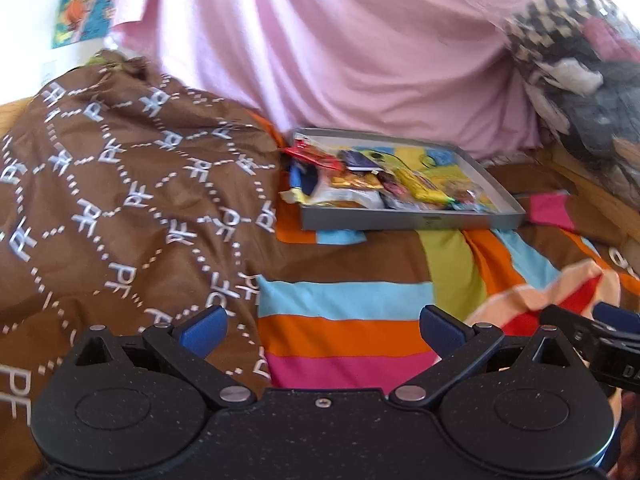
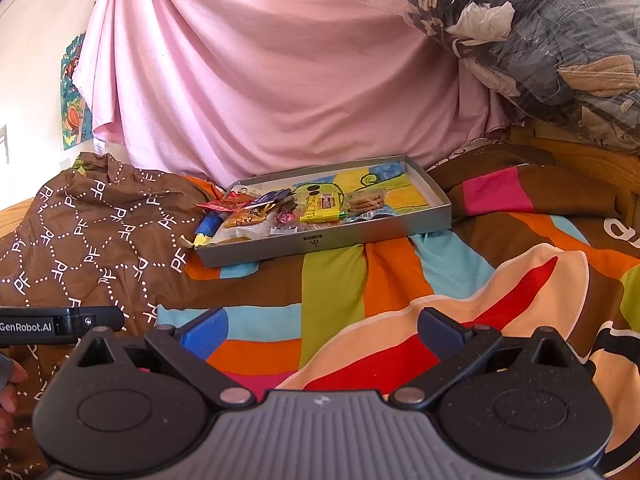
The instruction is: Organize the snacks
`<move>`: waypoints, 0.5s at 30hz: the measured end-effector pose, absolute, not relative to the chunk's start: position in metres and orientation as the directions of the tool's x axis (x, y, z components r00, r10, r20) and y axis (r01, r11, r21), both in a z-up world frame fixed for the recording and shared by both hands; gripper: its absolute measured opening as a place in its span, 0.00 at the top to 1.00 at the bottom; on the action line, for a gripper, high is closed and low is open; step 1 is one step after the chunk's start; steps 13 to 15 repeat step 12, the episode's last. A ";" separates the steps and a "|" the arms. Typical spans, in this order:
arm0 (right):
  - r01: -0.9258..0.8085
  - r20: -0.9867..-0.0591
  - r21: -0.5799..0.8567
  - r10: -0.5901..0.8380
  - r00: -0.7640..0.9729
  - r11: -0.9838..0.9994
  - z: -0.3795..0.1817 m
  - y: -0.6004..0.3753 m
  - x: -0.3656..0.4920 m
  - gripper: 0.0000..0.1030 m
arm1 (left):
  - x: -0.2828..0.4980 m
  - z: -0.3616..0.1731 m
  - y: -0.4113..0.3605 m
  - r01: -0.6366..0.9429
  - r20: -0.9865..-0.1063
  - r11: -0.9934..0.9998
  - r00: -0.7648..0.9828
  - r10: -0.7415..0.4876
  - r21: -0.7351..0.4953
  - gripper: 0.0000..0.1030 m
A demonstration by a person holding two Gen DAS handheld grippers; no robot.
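Observation:
A shallow grey tray [image 1: 412, 222] [image 2: 320, 245] lies on a striped bedspread, with a colourful printed floor. Several snack packets [image 1: 352, 184] [image 2: 280, 210] are heaped in its left half, one yellow bar [image 2: 322, 204] and a pack of biscuits [image 2: 366, 200] toward the middle. A blue packet [image 2: 210, 222] hangs over the tray's left edge. My left gripper [image 1: 322, 330] is open and empty, well short of the tray. My right gripper [image 2: 322, 330] is open and empty too, low over the bedspread.
A brown patterned quilt [image 1: 112, 184] [image 2: 92, 236] is bunched to the left of the tray. A pink sheet [image 1: 340, 48] [image 2: 272, 80] hangs behind. A bag of clothes [image 1: 580, 80] [image 2: 540, 40] sits at the right on a wooden ledge [image 2: 580, 160].

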State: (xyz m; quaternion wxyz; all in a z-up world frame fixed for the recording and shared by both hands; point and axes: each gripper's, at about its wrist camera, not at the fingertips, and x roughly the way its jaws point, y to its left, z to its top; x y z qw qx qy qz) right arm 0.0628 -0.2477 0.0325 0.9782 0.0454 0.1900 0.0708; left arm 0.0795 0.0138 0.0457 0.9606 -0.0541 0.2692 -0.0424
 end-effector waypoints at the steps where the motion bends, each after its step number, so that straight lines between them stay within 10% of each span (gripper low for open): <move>1: -0.121 -0.366 0.116 0.156 0.917 0.986 0.032 -0.248 0.063 0.00 | 0.079 0.047 0.009 0.068 -0.507 0.993 0.855 -0.106 -0.094 0.01; 15: -0.125 -0.368 0.118 0.161 0.916 0.985 0.032 -0.248 0.062 0.00 | 0.076 0.048 0.006 0.080 -0.493 0.994 0.863 -0.105 -0.070 0.01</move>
